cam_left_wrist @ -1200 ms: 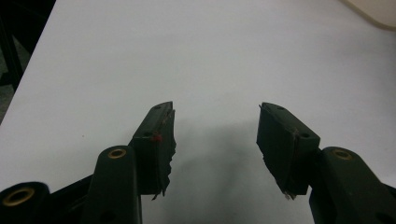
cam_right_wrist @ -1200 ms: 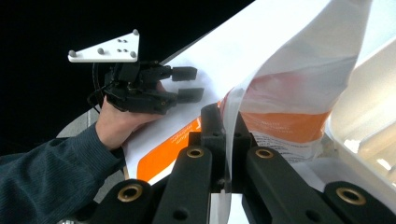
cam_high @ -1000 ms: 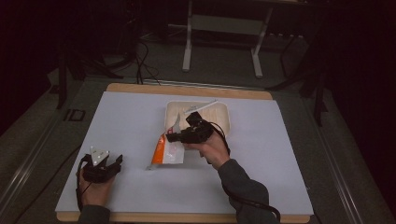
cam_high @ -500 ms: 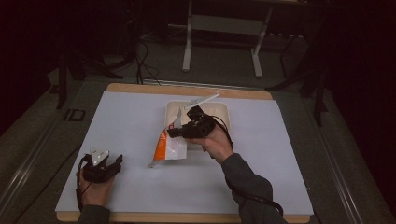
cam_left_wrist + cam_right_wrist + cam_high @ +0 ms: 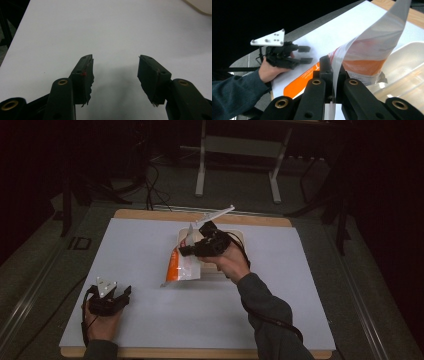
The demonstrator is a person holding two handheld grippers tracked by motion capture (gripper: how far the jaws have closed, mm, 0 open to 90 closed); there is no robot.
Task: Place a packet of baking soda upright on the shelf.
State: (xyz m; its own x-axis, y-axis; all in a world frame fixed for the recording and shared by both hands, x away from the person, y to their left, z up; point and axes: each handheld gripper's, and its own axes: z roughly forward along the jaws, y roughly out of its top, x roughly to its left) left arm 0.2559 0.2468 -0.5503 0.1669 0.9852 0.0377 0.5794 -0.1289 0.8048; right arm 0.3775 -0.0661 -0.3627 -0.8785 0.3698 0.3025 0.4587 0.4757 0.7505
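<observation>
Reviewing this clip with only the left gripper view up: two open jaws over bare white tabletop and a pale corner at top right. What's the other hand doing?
Observer: The right tool is shut on a clear plastic bag with orange print, holding it by its top edge.
Operator: Is the bag off the table?
Observer: Mostly. In the high view it hangs tilted, and its lower corner looks to reach the white surface.
Operator: And that pale corner I see?
Observer: It's a shallow cream tray toward the far edge, just behind the bag.
Operator: Where does my tool sit?
Observer: The left tool is near the front left, open, well apart from the bag.
</observation>
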